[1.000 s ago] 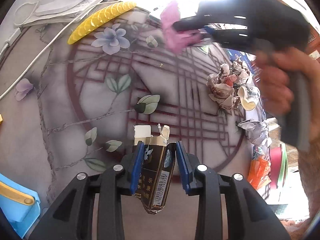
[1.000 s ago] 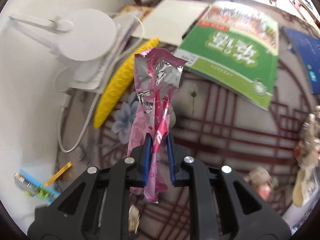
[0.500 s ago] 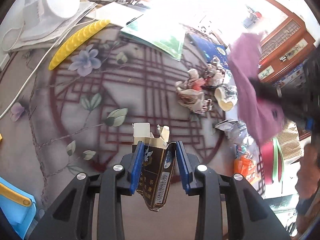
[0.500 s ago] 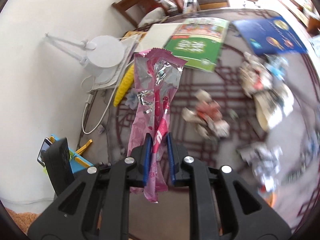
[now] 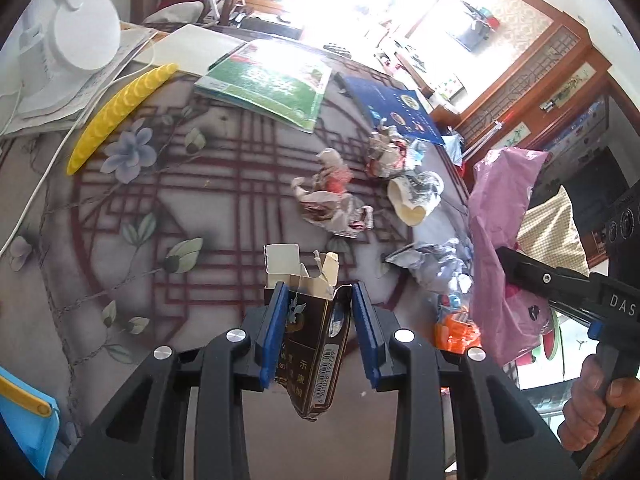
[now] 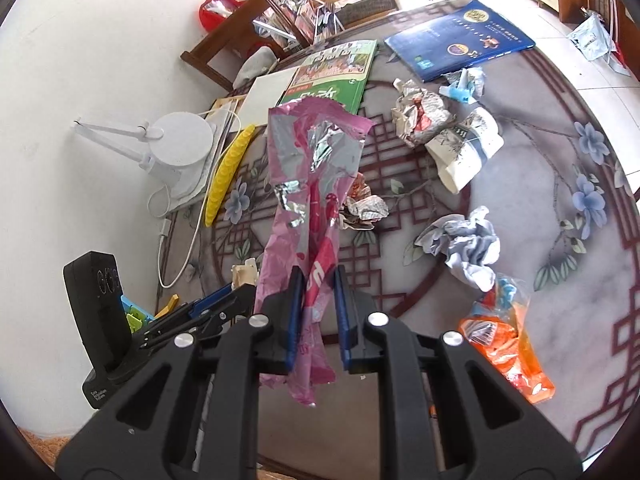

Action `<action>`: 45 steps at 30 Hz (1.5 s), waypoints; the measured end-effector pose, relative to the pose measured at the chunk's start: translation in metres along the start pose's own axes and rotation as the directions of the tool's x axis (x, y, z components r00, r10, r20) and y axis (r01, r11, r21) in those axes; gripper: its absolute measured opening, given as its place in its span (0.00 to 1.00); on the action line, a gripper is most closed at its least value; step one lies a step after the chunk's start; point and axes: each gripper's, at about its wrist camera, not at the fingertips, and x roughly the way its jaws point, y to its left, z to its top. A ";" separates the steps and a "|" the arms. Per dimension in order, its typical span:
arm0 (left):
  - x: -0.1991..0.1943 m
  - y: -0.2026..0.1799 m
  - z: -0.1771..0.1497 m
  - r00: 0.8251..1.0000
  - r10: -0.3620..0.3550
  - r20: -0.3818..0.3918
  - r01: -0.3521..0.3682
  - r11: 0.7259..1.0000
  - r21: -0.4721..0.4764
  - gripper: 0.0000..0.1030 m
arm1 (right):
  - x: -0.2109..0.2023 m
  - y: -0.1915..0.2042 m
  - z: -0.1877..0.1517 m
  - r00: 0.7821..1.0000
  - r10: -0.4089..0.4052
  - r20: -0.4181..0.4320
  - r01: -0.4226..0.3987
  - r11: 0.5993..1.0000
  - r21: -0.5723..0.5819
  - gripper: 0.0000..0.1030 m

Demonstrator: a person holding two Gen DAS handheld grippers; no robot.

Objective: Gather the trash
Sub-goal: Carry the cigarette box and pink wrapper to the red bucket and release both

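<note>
My left gripper (image 5: pixel 318 300) is shut on a dark, torn cigarette pack (image 5: pixel 312 344) and holds it above the round patterned table (image 5: pixel 120 220). My right gripper (image 6: pixel 316 280) is shut on a pink foil wrapper (image 6: pixel 310 184) and holds it upright above the table's near edge; the wrapper also shows in the left wrist view (image 5: pixel 500 240) at the right. Loose trash lies on the table: crumpled paper wads (image 5: pixel 332 200), a crushed paper cup (image 6: pixel 464 152), a crumpled blue-grey paper (image 6: pixel 468 248) and an orange plastic bag (image 6: pixel 504 344).
A green book (image 5: pixel 272 84), a blue book (image 6: pixel 460 44), a white desk lamp (image 6: pixel 176 148) with its cord, and a yellow ridged curved object (image 5: pixel 120 108) lie at the table's far side. A blue container (image 5: pixel 24 420) sits at the left edge.
My right gripper has pulled back with the pink wrapper from the far side of the table to its near right edge. My left gripper has kept hold of the cigarette pack and risen.
</note>
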 end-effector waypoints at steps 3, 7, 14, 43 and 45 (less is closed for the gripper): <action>-0.001 -0.009 0.000 1.000 -0.007 -0.003 0.007 1.000 0.023 0.30 | -0.005 -0.004 -0.001 1.000 0.004 0.005 -0.004 1.000 0.009 0.16; -0.002 -0.017 0.001 1.000 -0.007 -0.002 0.007 0.999 0.043 0.30 | -0.009 -0.007 -0.002 1.000 0.005 0.014 -0.006 1.000 0.017 0.16; 0.001 -0.020 0.000 1.000 -0.003 -0.015 0.003 0.999 0.046 0.30 | -0.017 -0.017 -0.004 1.000 0.004 0.030 -0.005 0.999 0.042 0.16; 0.013 -0.100 -0.016 0.999 0.011 -0.046 -0.003 0.984 0.177 0.30 | -0.075 -0.084 -0.028 0.991 0.022 0.129 -0.044 0.985 0.169 0.16; 0.013 -0.109 -0.018 0.999 0.015 -0.043 -0.007 0.985 0.174 0.30 | -0.082 -0.091 -0.027 0.991 0.032 0.133 -0.053 0.985 0.163 0.16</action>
